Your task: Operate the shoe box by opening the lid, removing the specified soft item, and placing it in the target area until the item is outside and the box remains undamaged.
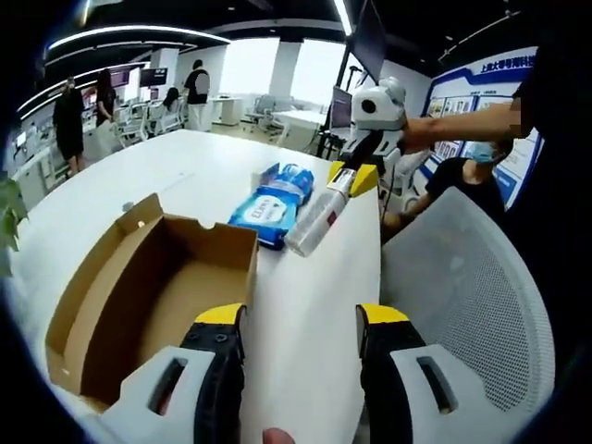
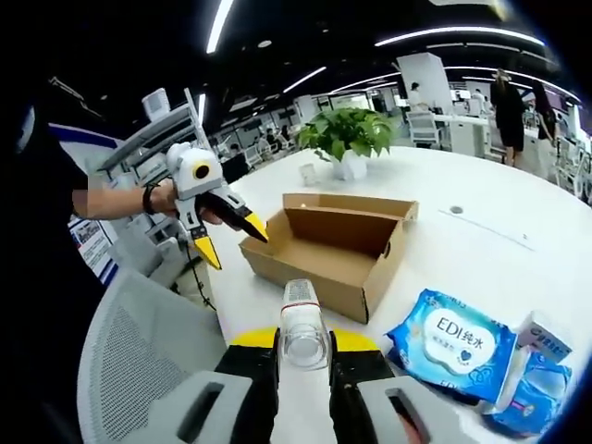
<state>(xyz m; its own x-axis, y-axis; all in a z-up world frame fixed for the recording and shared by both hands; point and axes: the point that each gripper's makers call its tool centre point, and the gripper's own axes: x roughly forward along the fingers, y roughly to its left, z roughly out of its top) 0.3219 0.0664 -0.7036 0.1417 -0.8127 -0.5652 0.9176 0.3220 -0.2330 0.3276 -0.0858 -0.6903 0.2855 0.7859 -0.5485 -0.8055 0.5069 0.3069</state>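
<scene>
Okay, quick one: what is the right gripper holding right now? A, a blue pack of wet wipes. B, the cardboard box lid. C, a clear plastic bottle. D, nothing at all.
C: the right gripper is shut on a clear plastic bottle, while the blue wipes pack lies on the white table beside the open cardboard box.

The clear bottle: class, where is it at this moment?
The clear bottle is clamped in the right gripper, above the white table, between the open cardboard box and the blue wipes pack.
</scene>
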